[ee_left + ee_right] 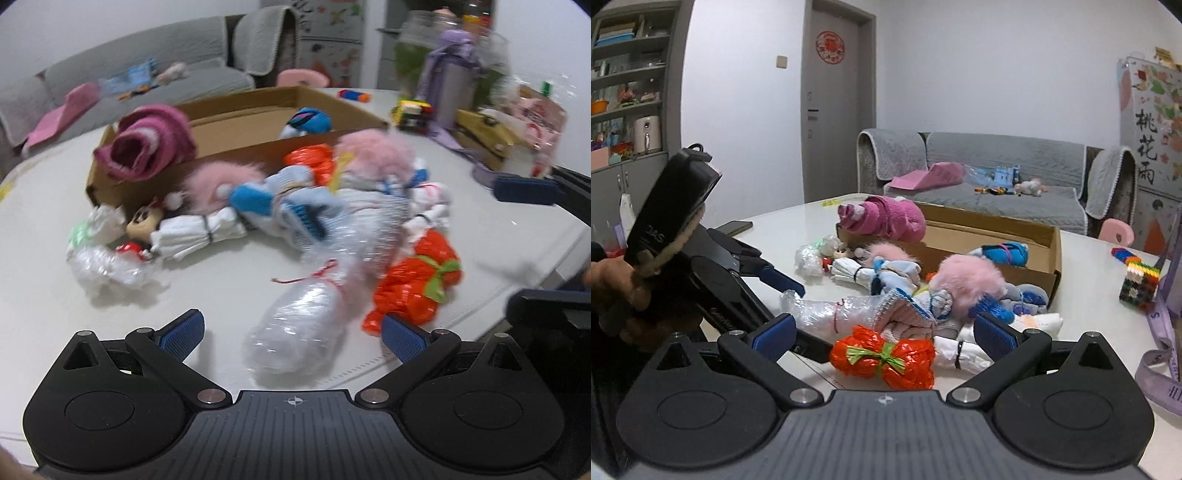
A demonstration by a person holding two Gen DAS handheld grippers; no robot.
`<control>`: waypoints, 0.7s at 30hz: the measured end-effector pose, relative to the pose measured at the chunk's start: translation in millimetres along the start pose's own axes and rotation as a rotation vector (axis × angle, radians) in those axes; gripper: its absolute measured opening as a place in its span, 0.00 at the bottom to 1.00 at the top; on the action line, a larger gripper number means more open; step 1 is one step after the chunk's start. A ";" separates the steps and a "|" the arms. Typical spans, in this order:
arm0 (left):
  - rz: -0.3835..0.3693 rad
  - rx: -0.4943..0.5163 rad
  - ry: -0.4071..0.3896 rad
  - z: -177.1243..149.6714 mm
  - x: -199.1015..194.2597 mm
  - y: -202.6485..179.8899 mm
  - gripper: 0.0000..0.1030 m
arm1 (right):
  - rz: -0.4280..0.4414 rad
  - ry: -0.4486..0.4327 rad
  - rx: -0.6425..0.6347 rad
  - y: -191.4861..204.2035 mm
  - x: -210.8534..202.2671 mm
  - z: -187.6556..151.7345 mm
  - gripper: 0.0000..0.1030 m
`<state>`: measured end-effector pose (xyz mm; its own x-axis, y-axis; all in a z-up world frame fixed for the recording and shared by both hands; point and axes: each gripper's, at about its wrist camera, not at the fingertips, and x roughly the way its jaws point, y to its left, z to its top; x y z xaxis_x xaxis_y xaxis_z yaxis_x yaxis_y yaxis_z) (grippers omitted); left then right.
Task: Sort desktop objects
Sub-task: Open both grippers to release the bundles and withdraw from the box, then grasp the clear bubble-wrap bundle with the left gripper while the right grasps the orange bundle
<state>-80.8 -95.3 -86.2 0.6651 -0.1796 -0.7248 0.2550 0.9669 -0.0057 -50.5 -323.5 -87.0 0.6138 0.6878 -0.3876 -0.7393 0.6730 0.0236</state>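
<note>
At the desk's near edge, both grippers hang over the pile with jaws spread and empty. The left gripper point(291, 332) faces a clear crinkled-plastic wrapped bundle point(295, 332) lying just ahead of it; the right gripper point(882, 334) faces an orange foil bundle tied with green ribbon point(882, 360). Behind the heap, the open brown cardboard box point(997, 236) already holds a magenta plush slipper point(882, 219) and a blue knitted item point(1006, 253). Judging by this, picking is about to begin: each gripper must drop, close on its bundle, then carry it boxward.

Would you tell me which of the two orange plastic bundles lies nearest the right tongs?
The orange bundle tied with a green ribbon, directly between the open right tongs; the other orange bundle lies beside the cardboard box.
</note>
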 end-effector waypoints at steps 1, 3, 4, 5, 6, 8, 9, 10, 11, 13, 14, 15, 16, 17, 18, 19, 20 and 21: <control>0.007 -0.013 0.002 0.2 0.7 2.3 1.00 | -0.003 0.003 -0.001 0.4 0.3 -0.8 0.99; 0.029 -0.041 -0.001 0.7 1.1 6.8 1.00 | -0.003 0.009 -0.009 4.6 -0.2 -5.1 0.99; 0.035 -0.050 -0.002 1.2 1.3 8.5 1.00 | -0.006 0.014 -0.017 7.5 -1.3 -7.0 0.99; 0.037 -0.060 0.000 1.2 1.0 10.7 1.00 | -0.008 0.020 -0.025 9.3 -1.7 -9.0 0.99; 0.037 -0.071 0.003 1.2 0.9 12.4 1.00 | -0.007 0.027 -0.031 10.9 -1.1 -9.8 0.99; 0.034 -0.083 0.009 1.6 1.4 13.6 1.00 | -0.006 0.040 -0.044 14.0 1.0 -11.5 0.99; 0.036 -0.083 0.012 1.8 1.5 12.5 0.99 | -0.002 0.047 -0.049 15.4 2.5 -12.3 0.99; 0.055 -0.078 0.019 2.7 2.2 10.5 0.99 | 0.000 0.056 -0.054 17.3 4.4 -13.0 0.99; 0.068 -0.072 0.026 3.4 3.4 8.8 0.99 | 0.000 0.064 -0.057 18.8 5.9 -13.8 0.99; 0.065 -0.072 0.026 4.0 3.8 7.6 0.99 | 0.004 0.079 -0.062 20.8 8.2 -15.4 0.99; 0.054 -0.076 0.028 4.7 3.4 7.0 0.99 | 0.004 0.087 -0.065 21.8 9.5 -16.1 0.99; 0.044 -0.078 0.030 5.4 3.6 6.2 0.99 | -0.001 0.096 -0.071 23.0 11.1 -16.9 0.99; 0.041 -0.081 0.035 6.4 3.7 4.9 0.99 | -0.005 0.102 -0.078 24.1 12.6 -17.8 0.99; 0.046 -0.083 0.041 7.9 4.5 3.3 0.99 | -0.010 0.109 -0.084 25.1 13.1 -18.8 0.99; 0.056 -0.084 0.047 9.4 6.0 1.6 0.99 | -0.016 0.114 -0.085 25.0 13.9 -19.5 0.99; 0.068 -0.086 0.052 10.7 7.7 0.2 0.99 | -0.025 0.121 -0.082 24.8 15.1 -19.9 0.99; 0.079 -0.091 0.056 12.0 8.9 -1.1 0.98 | -0.033 0.125 -0.076 24.0 16.2 -19.8 0.99; 0.091 -0.099 0.062 13.2 9.9 -2.4 0.98 | -0.041 0.130 -0.068 23.2 17.5 -20.0 0.99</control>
<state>-65.6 -101.8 -84.3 0.6370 -0.0820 -0.7665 0.1235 0.9923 -0.0035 -62.5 -301.3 -111.6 0.6061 0.6161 -0.5031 -0.7340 0.6769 -0.0554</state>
